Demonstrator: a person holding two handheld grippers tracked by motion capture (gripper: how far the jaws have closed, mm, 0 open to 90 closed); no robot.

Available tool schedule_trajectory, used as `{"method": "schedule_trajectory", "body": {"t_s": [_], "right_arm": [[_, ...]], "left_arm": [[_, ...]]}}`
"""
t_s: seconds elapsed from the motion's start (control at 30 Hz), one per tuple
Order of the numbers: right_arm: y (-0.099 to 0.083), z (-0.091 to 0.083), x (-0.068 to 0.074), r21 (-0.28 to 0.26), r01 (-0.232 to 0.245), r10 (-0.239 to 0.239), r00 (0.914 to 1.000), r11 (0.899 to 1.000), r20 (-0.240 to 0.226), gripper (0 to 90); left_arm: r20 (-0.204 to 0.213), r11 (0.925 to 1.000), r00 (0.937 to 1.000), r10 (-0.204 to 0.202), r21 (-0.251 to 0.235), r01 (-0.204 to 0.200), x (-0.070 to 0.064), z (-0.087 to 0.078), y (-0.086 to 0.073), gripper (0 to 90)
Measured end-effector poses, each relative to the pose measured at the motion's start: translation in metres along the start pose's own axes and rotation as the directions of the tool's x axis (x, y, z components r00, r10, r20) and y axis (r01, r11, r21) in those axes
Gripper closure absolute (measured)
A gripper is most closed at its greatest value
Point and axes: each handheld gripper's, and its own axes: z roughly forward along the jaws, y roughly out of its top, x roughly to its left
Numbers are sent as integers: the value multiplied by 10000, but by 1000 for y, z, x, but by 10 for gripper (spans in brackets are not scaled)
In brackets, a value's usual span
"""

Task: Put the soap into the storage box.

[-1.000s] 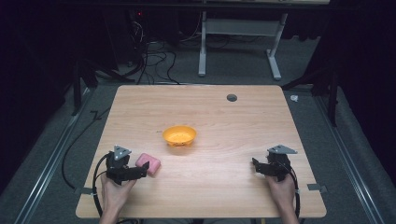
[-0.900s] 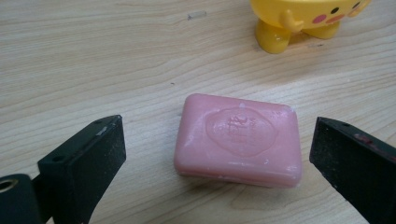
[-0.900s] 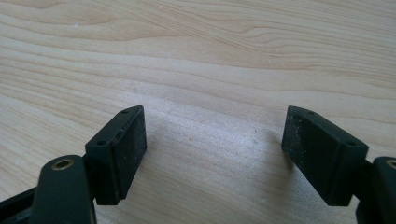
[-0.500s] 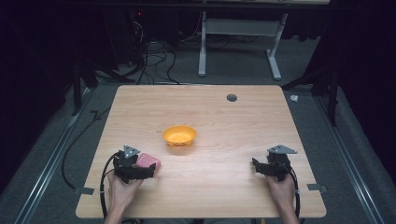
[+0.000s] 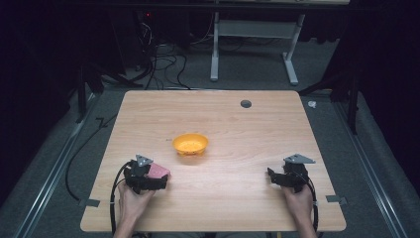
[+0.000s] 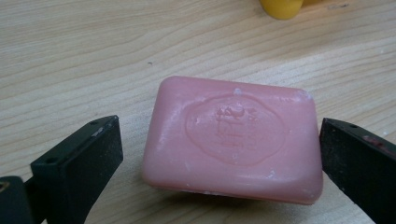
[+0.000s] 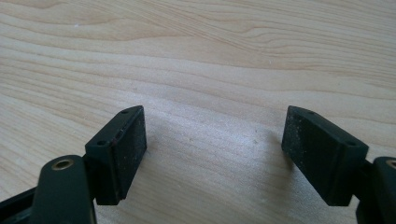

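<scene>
A pink bar of soap (image 5: pixel 159 171) lies flat on the wooden table (image 5: pixel 237 129) at the front left. In the left gripper view the soap (image 6: pixel 233 140) has a stamped oval mark on top and sits between the two black jaws. My left gripper (image 5: pixel 159 180) is open around it; the left jaw stands a small gap away, and the right jaw is at the soap's edge. My right gripper (image 5: pixel 272 176) rests open at the front right, with bare wood between its pads (image 7: pixel 130 144).
An orange bowl (image 5: pixel 190 144) stands near the table's middle, a little beyond the soap; its yellow rim (image 6: pixel 280 7) shows at the top of the left gripper view. A dark round hole (image 5: pixel 245 103) sits at the far right of the tabletop.
My left gripper has moved right and closed in on the pink soap, so its jaws now straddle it. The right gripper has stayed put.
</scene>
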Motion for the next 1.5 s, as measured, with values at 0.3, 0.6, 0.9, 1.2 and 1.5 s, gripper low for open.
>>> {"method": "schedule_trajectory", "body": {"t_s": [0.3, 0.6, 0.9, 1.2, 1.5], "right_arm": [[0, 0, 0, -6, 28, -28, 10000, 10000, -17, 227], [0, 0, 0, -4, 35, -35, 10000, 10000, -20, 227], [0, 0, 0, 0, 48, -48, 10000, 10000, -19, 227], [0, 0, 0, 0, 50, -50, 10000, 10000, -26, 227], [0, 0, 0, -9, 67, -67, 10000, 10000, -37, 226]], "left_arm": [[-44, 9998, 9999, 148, 135, -148, -4, 7, -1, 40], [-31, 9995, 9997, 222, 217, -221, -6, 11, -1, 82], [-34, 9997, 9998, 213, 151, -212, -7, 11, -1, 109], [-111, 9996, 9999, 41, 295, -37, -9, 11, 1, 129], [-154, 9993, 9999, -32, 365, 38, -9, 11, 2, 132]]}}
